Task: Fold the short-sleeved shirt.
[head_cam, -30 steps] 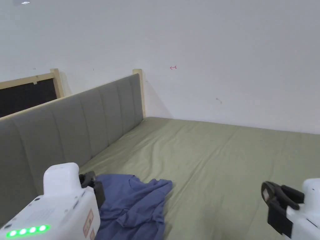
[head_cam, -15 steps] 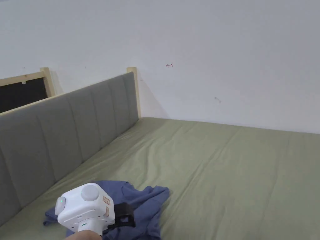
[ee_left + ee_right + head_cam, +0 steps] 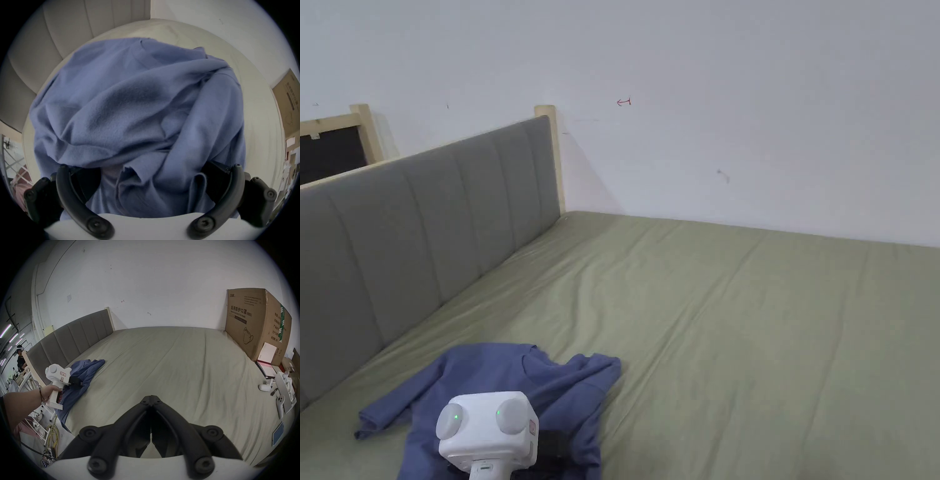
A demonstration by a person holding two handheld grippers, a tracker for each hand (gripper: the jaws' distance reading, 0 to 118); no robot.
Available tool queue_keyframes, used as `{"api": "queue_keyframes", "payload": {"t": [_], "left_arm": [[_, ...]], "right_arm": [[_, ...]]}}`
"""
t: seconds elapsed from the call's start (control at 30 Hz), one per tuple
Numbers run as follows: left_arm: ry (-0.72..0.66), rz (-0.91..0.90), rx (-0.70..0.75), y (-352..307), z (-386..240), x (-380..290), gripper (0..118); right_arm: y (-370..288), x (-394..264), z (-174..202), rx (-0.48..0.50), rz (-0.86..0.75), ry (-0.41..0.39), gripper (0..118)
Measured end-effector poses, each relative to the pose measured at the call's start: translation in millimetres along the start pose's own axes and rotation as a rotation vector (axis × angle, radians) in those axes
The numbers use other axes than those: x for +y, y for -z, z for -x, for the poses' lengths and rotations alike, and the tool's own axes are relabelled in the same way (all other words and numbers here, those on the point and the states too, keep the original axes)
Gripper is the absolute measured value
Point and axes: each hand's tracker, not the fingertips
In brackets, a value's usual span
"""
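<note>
A blue short-sleeved shirt lies crumpled on the green bed sheet, near the headboard at the bed's left corner. My left gripper is low over the shirt's near part. In the left gripper view its jaws stand wide apart, and folds of the shirt bulge between them, so the left gripper is open. My right gripper hangs above the bare sheet with its jaws pressed together and nothing in them. From there the left gripper shows on the shirt, held by a hand.
A grey padded headboard runs along the left, a white wall behind. A large cardboard box stands at the bed's far right. A controller, a phone and small items lie along the right edge. Another person stands beyond the headboard.
The left gripper has turned and dropped down onto the shirt. The right gripper has gone out of the head view. The head camera has tilted down a little.
</note>
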Motion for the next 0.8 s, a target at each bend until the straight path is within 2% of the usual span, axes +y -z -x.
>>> {"api": "queue_keyframes", "payload": {"t": [0.03, 0.07, 0.1, 0.13, 0.17, 0.2, 0.27, 0.33, 0.43, 0.57, 0.67, 0.8], "left_arm": [[0.001, -0.021, -0.024, -7.6, 5.6, 0.0, 116], [0.002, -0.044, -0.039, -16.0, 6.9, -3.0, 108], [0.003, -0.082, -0.046, -27.5, 7.9, -6.7, 89], [0.013, -0.133, -0.046, -43.8, 6.1, -13.4, 63], [0.02, -0.158, -0.022, -57.1, 3.6, -20.0, 28], [0.018, -0.155, -0.002, -66.2, 4.6, -25.1, 8], [-0.027, -0.159, -0.079, -82.9, 9.3, -32.5, 8], [-0.022, -0.147, -0.096, -92.4, 18.5, -18.2, 8], [0.055, -0.3, -0.065, -138.1, 15.4, -6.8, 8], [0.077, -0.425, -0.179, -192.2, 15.4, 11.5, 8], [0.15, -0.556, -0.262, -246.8, -3.0, 23.1, 8], [0.261, -0.702, -0.432, -320.2, -68.2, 6.6, 8]], "right_arm": [[-0.4, 1.4, 1.3, 0.006, 0.003, 0.0, 0], [-1.3, 2.7, 2.4, 0.012, 0.006, -0.004, 0], [-3.3, 3.8, 3.7, 0.018, 0.003, -0.01, 0], [-6.3, 4.5, 4.7, 0.022, -0.006, -0.017, 0], [-9.3, 4.8, 5.5, 0.022, -0.021, -0.024, 0], [-13.6, 5.0, 6.3, 0.014, -0.051, -0.03, 0], [-20.5, 7.8, 6.7, 0.006, -0.083, -0.031, 0], [-28.0, 12.6, 4.2, 0.018, -0.1, -0.022, 0], [-41.4, 18.1, -2.8, 0.045, -0.133, 0.002, 0], [-61.0, 20.5, -11.1, 0.018, -0.181, 0.007, 0], [-74.4, 21.0, -21.0, 0.003, -0.213, 0.021, 0], [-91.5, 20.2, -34.9, -0.024, -0.241, 0.042, 0]]}}
